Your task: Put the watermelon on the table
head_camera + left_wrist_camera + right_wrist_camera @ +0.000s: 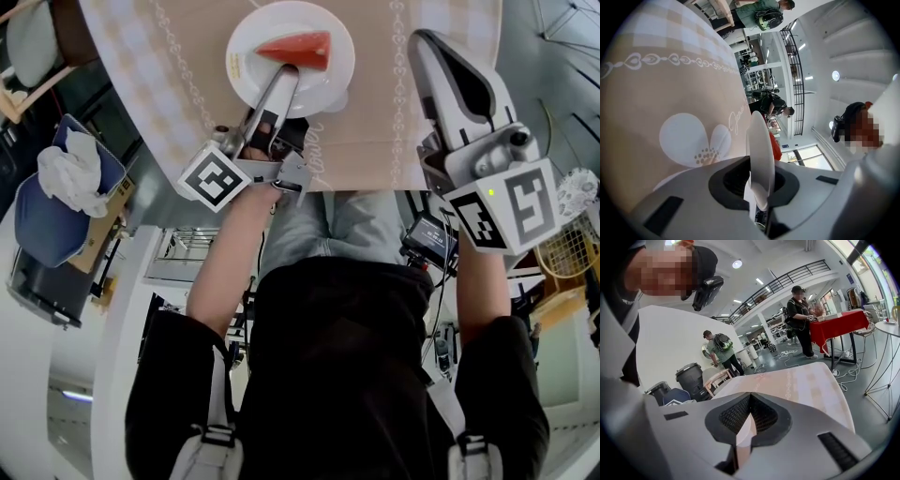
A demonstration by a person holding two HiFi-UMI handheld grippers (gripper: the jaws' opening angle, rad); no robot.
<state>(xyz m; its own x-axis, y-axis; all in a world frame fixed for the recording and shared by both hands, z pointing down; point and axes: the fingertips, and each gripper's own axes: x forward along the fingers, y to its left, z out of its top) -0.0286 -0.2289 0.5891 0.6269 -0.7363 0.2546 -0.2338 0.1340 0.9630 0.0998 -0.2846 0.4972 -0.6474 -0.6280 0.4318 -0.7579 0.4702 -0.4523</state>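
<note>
A red watermelon slice (298, 49) lies on a white plate (246, 58) over the beige tablecloth of the table (169, 84). My left gripper (286, 77) is shut on the plate's near rim. I cannot tell whether the plate touches the cloth. In the left gripper view the plate (761, 159) stands edge-on between the jaws, with the watermelon (775, 147) showing red behind it. My right gripper (424, 39) hangs over the table's right part, shut and holding nothing. Its jaws meet at the tips in the right gripper view (749, 397), above the tablecloth (797, 385).
A blue chair (37, 216) with a white cloth (67, 169) stands left of the table. A red-covered table (839, 324), two bins (689, 376), a wire-legged stand (886, 357) and several people (801, 319) are in the room beyond.
</note>
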